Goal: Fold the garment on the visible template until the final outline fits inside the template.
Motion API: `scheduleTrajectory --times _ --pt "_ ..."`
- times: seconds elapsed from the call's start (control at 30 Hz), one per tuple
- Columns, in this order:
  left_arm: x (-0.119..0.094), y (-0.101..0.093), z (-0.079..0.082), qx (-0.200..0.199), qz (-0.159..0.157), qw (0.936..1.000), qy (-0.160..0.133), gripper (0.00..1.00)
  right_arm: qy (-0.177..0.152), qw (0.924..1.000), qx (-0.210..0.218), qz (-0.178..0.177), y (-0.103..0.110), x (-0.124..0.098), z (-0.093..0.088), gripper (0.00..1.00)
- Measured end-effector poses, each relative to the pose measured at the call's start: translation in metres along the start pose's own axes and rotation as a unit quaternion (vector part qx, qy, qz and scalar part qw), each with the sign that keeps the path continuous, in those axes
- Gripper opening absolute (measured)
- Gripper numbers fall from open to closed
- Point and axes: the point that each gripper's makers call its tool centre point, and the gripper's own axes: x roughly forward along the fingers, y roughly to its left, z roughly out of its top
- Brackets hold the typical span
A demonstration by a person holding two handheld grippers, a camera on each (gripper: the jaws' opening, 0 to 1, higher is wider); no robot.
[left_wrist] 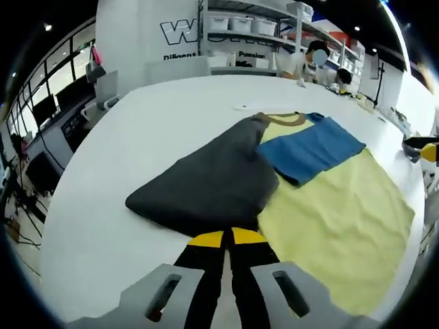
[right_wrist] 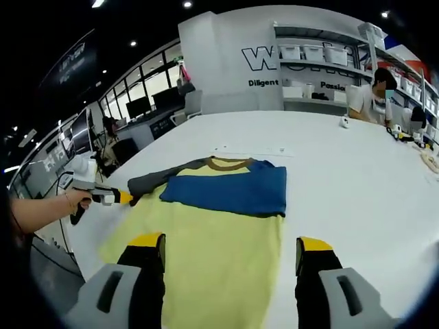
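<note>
The left gripper (left_wrist: 226, 240) is clamped on the dark sleeve of the garment (left_wrist: 329, 199) — the right gripper (right_wrist: 230, 250) hovers with jaws apart over its yellow hem. It lies on a white table (right_wrist: 343, 171). Beyond stand shelves (right_wrist: 322, 62) and a wall lettered "Diligent" (right_wrist: 263, 82).

Left gripper (left_wrist: 227, 238) fingers perhaps pinching hidden sleeve (left_wrist: 206, 185) edge

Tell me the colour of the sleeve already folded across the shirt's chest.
Blue: the folded sleeve lies over the yellow shirt body, best seen in the right gripper view.
</note>
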Motion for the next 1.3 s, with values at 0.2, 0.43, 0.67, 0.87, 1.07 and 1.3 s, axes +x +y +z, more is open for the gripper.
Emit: scheduleTrajectory --times 0.2,0.43,0.67,0.87,1.07,1.3 --pt "0.006 -0.004 -0.005 0.018 -0.011 0.9997 0.013 0.29 -0.001 1.0000 -0.003 0.004 0.003 0.000 0.001 0.76" --pt "0.007 -0.005 -0.008 0.035 -0.012 0.9991 0.020 0.28 0.002 1.0000 -0.001 0.000 0.003 -0.002 0.000 0.76" --pt "0.007 -0.003 -0.008 0.032 -0.009 0.9993 0.019 0.07 0.006 1.0000 -0.003 -0.005 0.003 -0.003 -0.002 0.75" --pt "0.004 -0.001 -0.010 0.026 -0.013 0.9993 0.022 0.02 0.005 1.0000 -0.002 -0.008 0.004 -0.003 -0.002 0.75" --pt "-0.013 0.012 -0.014 0.026 -0.011 0.9993 0.022 0.02 0.001 1.0000 -0.002 -0.008 0.005 -0.004 0.001 0.75" --pt "-0.043 0.038 -0.017 0.025 -0.007 0.9995 0.019 0.02 0.005 1.0000 -0.006 0.001 0.015 -0.004 -0.001 0.75"
